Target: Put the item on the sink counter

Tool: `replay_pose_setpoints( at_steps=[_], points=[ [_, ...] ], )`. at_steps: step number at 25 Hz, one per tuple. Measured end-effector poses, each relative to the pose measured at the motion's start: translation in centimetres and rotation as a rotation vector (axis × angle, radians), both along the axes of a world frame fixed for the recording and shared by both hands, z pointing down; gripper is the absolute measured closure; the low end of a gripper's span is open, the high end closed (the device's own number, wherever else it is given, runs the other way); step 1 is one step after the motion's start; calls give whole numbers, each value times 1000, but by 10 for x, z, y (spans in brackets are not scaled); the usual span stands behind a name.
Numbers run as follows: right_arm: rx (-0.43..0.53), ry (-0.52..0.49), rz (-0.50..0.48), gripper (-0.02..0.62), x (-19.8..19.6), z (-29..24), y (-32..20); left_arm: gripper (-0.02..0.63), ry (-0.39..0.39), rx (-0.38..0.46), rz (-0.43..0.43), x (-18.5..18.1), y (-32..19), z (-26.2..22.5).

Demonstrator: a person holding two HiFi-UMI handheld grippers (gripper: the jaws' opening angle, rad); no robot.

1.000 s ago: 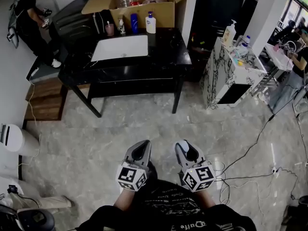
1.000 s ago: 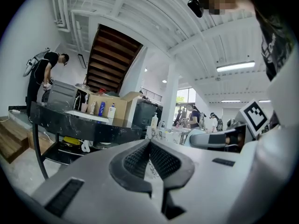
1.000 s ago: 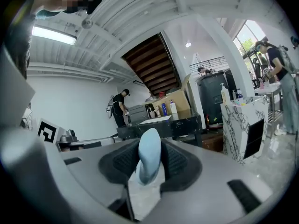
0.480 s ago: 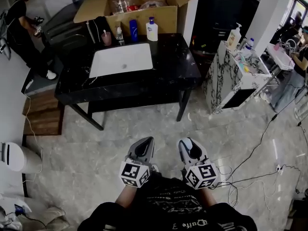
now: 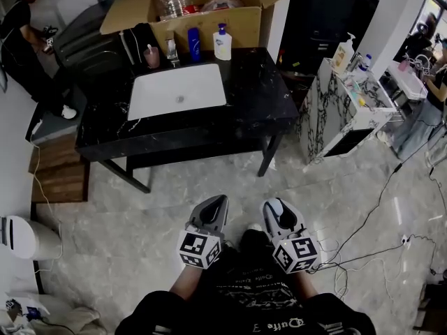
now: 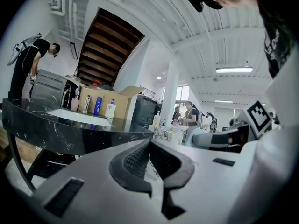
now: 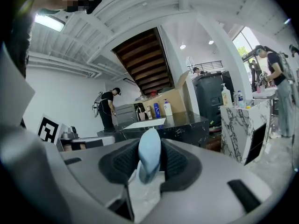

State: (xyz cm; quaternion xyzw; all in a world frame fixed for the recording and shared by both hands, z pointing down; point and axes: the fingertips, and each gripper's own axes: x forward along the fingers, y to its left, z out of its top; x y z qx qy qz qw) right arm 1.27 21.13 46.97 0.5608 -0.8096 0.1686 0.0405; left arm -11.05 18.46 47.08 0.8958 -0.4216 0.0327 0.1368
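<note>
A pale blue, rounded item (image 7: 149, 155) stands pinched between the ribbed pads of my right gripper (image 7: 149, 163), which is shut on it. In the head view the right gripper (image 5: 276, 211) is held low in front of the person's body, over the floor. Beside it my left gripper (image 5: 214, 209) is shut with nothing in it; its pads meet in the left gripper view (image 6: 149, 158). The black marble sink counter (image 5: 256, 93) with a white basin (image 5: 178, 91) stands ahead, well apart from both grippers.
A pink cup (image 5: 151, 56), a blue bottle (image 5: 193, 35) and a white pump bottle (image 5: 222, 42) line the counter's back edge, before an open cardboard box (image 5: 204, 9). A marble cabinet (image 5: 341, 114) stands right, cables (image 5: 363, 246) cross the floor, a person (image 5: 24, 37) stands far left.
The counter has drawn nearer and lower in the head view as the person walks toward it. Both grippers travel along side by side, the right one still holding the blue item.
</note>
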Motion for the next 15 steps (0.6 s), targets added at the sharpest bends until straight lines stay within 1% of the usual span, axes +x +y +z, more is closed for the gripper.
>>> replay_pose_setpoints(
  at_steps=[4, 9, 15],
  points=[
    [12, 7, -18, 466, 0, -1, -21, 600, 4, -12, -28, -3, -13, 4],
    [39, 7, -42, 466, 10, -9, -67, 600, -1, -36, -67, -2, -42, 13],
    [17, -4, -66, 466, 27, -3, -130, 600, -10, -28, -81, 16, -100, 8]
  ],
)
